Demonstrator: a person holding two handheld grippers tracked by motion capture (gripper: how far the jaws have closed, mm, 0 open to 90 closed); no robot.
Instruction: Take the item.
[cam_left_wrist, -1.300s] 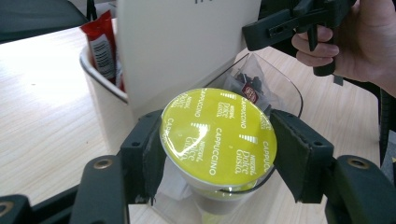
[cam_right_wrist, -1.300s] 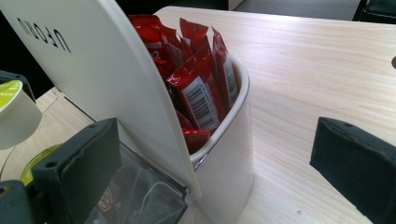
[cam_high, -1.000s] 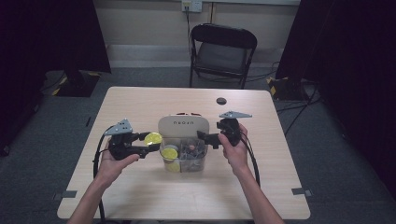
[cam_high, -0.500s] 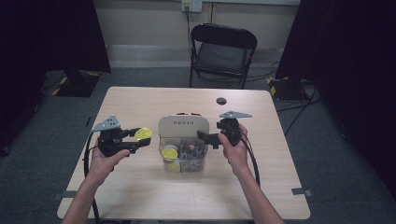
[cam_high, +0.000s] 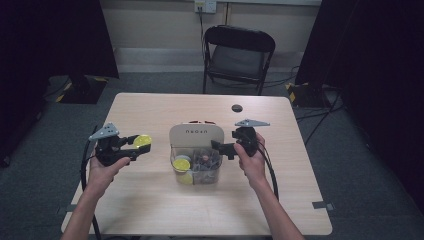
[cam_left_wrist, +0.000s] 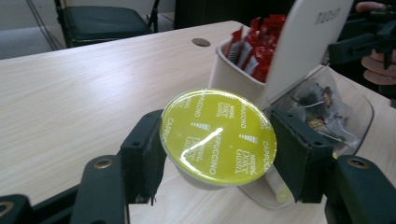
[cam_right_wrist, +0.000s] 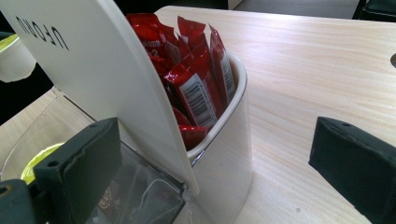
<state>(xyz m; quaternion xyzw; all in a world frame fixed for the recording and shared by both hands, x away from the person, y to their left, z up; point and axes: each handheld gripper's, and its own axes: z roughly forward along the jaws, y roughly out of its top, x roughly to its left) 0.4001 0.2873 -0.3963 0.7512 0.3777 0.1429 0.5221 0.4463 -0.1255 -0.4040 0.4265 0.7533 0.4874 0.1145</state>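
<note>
Two grippers work at the wooden surface (cam_high: 150, 200); the left gripper (cam_high: 131, 148) has its jaws closed on a yellow coffee capsule (cam_left_wrist: 217, 134), one pad pressed to each side of the rim, the foil lid facing up and tilted slightly toward the camera in the left gripper view; in the high view the capsule (cam_high: 142, 140) is held above the surface, to the left of the organiser (cam_high: 195, 137) and apart from it; the organiser is a white holder with a tall rounded back panel, a clear front bin (cam_high: 212, 172) and a white rear cup (cam_right_wrist: 224, 154); red sachets (cam_right_wrist: 196, 70) stand upright and packed together in the rear cup; another yellow capsule (cam_high: 181, 164) lies in the clear bin with some darker items too small to tell; the right gripper (cam_high: 223, 149) sits at the right side of the organiser, its jaws spread wide, one on either side of the rear cup and back panel without pressing on them; a small dark round mark (cam_high: 236, 108) lies on the surface behind the organiser; a black folding chair (cam_high: 239, 52) stands beyond the far edge.
</note>
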